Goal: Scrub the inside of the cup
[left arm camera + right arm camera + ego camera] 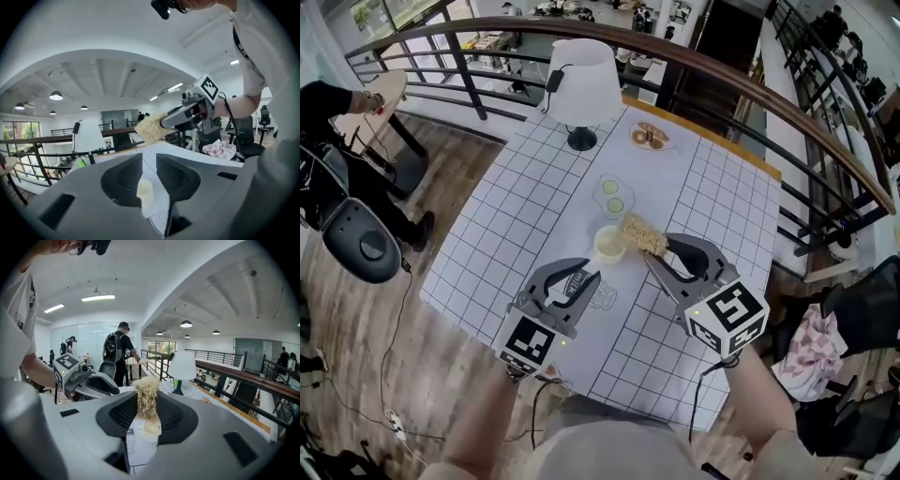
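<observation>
Table point(525, 197) edges lie well clear of cup point(609, 246).

White short-sleeved shirt point(255, 70), with a dark lanyard strap point(238, 42) down the front. Black head-mounted camera point(164, 7) overhead. Left gripper point(589, 274) and right gripper point(656, 248) both in smooth grey moulded shells, with black textured pads point(124, 413) lining the jaws. Left marker cube point(531, 341) and right marker cube point(728, 317) white, printed with black square patterns, each with a tiny green light. Thin black cable point(698, 389) off the right gripper's rear.
</observation>
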{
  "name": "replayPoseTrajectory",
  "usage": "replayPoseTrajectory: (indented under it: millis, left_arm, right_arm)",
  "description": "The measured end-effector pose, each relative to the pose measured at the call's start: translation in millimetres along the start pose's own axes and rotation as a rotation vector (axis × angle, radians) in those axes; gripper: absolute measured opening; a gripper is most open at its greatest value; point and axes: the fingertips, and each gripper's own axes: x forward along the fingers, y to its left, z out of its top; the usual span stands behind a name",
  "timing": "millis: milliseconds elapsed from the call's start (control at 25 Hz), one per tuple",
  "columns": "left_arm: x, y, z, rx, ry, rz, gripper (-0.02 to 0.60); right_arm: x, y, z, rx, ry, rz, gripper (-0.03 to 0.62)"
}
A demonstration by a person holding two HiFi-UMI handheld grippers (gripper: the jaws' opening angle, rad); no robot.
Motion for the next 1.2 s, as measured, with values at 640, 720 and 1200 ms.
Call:
replayPoseTrajectory:
  millis: [640,720,1200]
  left_arm:
    - [77,18,-145,-0.131,0.260,-0.095,0.104]
    - [82,17,-160,-0.129,0.302,-0.099,0.104]
    - [101,17,-199,-0.215,0.308,-0.057,0.071]
  right_arm:
    - [112,-24,-102,-0.012,0.308,0.154,0.117]
    - [121,-25,-116,-0.009,0.349,0.164,0.117]
    - [154,-30,-150,-0.046,0.529,0.277,0.123]
